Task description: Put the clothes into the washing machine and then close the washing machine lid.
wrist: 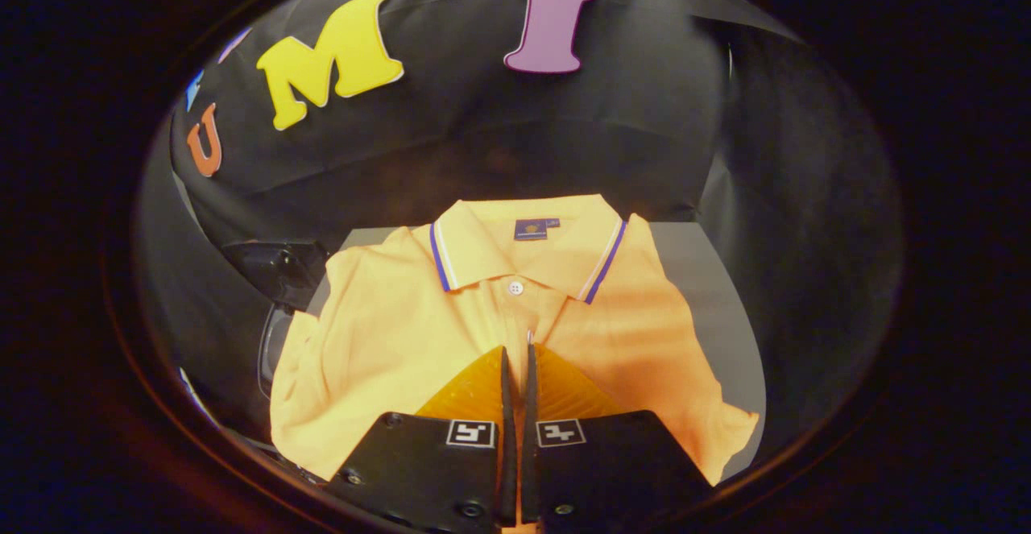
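Closest to us, the gripper point(516, 354) has its two fingers brought almost together, with only a thin slit left between them. We cannot tell whether any cloth is pinched in that slit, since the tips lie right over the garment's front placket and hide what is under them.

Under and just ahead of the fingertips lies the orange short-sleeved polo shirt point(403, 341), spread flat with its front facing up. Its sleeves fan out to either side of the fingers, and the hem end runs beneath the gripper's body toward us. Just beyond the tips we see a small white button point(515, 287) at the neck opening. Past that is the folded collar point(523, 248), edged with blue and white stripes, with a small dark blue label point(530, 229) sewn inside the neck.

The shirt rests on a flat grey surface point(709, 292), which shows bare beside the right sleeve and behind the left shoulder. To the left of the shirt, near its sleeve, we see a dark glossy object point(278, 272) with a curved transparent edge below it; we cannot tell what it is. Farthest away hangs the black cloth wall point(483, 139) of the booth.
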A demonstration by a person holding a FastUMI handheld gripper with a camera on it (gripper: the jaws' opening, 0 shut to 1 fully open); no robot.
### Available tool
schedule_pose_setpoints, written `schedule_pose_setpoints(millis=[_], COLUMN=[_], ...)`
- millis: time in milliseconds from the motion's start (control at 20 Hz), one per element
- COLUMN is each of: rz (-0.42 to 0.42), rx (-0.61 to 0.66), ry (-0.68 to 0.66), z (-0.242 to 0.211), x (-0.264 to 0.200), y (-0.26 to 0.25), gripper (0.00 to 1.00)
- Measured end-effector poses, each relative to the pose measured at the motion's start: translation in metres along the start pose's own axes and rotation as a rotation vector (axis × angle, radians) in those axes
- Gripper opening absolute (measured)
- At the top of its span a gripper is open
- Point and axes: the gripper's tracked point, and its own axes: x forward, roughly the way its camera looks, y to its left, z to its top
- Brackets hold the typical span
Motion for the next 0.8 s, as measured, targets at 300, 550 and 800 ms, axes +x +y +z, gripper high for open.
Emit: schedule_pose_setpoints(millis=[300,550,800], rz=[0.103,0.150,0.177], rx=[0.073,0.103,0.065], ry=[-0.033,-0.093,-0.179], z=[0.001,0.015,0.032], x=[-0.026,-0.065,-0.114], y=[0.015,0.037,0.073], gripper=[0.05,0.05,0.05])
